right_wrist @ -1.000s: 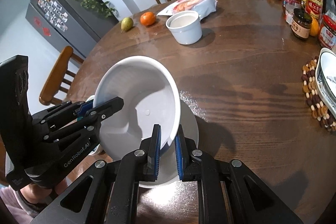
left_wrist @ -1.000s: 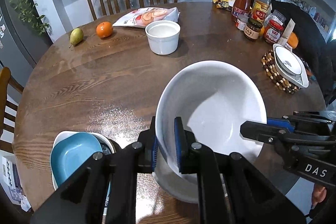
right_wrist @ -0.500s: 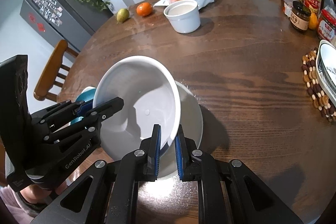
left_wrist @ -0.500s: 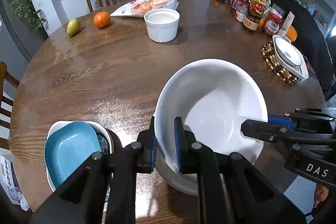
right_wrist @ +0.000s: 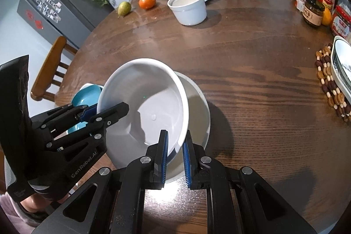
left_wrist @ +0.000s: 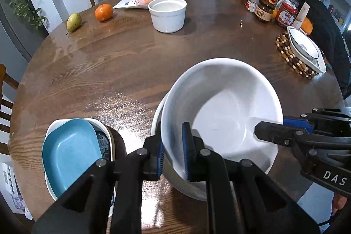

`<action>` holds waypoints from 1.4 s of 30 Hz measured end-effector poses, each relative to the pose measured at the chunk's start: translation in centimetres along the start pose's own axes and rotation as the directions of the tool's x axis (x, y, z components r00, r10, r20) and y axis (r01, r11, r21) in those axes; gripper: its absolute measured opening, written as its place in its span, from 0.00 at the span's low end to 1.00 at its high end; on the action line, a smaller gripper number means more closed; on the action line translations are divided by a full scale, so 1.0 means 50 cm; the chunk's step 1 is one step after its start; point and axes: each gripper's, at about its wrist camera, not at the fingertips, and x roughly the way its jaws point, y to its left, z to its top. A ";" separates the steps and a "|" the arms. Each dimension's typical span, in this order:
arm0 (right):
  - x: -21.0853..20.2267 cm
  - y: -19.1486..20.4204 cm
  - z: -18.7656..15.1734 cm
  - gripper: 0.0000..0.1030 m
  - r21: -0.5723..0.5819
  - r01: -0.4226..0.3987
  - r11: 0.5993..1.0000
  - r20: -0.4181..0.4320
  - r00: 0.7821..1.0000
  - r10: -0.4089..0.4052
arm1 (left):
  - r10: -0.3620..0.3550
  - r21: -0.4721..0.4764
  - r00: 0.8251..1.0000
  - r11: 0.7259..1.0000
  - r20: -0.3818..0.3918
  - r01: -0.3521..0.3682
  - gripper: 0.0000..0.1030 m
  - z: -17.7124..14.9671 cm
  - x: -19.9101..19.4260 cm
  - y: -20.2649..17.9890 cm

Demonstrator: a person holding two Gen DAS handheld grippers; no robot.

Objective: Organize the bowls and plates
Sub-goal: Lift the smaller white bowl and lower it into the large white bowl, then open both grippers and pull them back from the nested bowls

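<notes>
Both grippers share one load: a large white bowl (left_wrist: 221,111), tilted and held just above a second white bowl (right_wrist: 198,106) that sits on the round wooden tabletop (left_wrist: 122,63). The left gripper (left_wrist: 173,155) has its jaws pinching the near-left rim of the large white bowl, one pad inside the wall and one outside. The right gripper (right_wrist: 175,152) pinches the opposite rim in the same way.

The step in hand looks like nesting the large white bowl into the second white bowl. Taking the second white bowl as the landmark, the held bowl hangs over it but offset toward the stack with the blue dish (left_wrist: 70,152), which sits just left of it. To do this well, level the tilt first, so that neither rim dips ahead of the other. Then shift the load away from the blue dish until the two rims look concentric in the right wrist view. Lower with both hands at one pace; glazed ceramic is slippery and chips on a hard landing. Spread the jaws only once the weight rests fully below, and lift the pads straight up so that they do not drag the rim.

Still apart from the landmark are a white ramekin (left_wrist: 167,14) far across the tabletop and a patterned dish (left_wrist: 306,49) on a beaded trivet (left_wrist: 289,58) to its right.
</notes>
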 end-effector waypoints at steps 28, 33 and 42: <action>0.025 0.002 0.006 0.14 -0.023 0.045 0.999 -0.040 0.998 -0.045 | 0.020 0.041 0.999 0.999 -0.037 -0.018 0.15 -0.005 0.029 -0.014; 0.026 0.003 0.007 0.14 -0.031 0.053 0.998 -0.042 0.998 -0.054 | 0.029 0.054 0.999 0.998 -0.037 -0.027 0.15 -0.005 0.030 -0.017; 0.028 0.002 0.015 0.14 -0.042 0.073 0.996 -0.026 0.997 -0.074 | 0.043 0.074 0.999 0.996 -0.018 -0.042 0.17 0.002 0.039 -0.021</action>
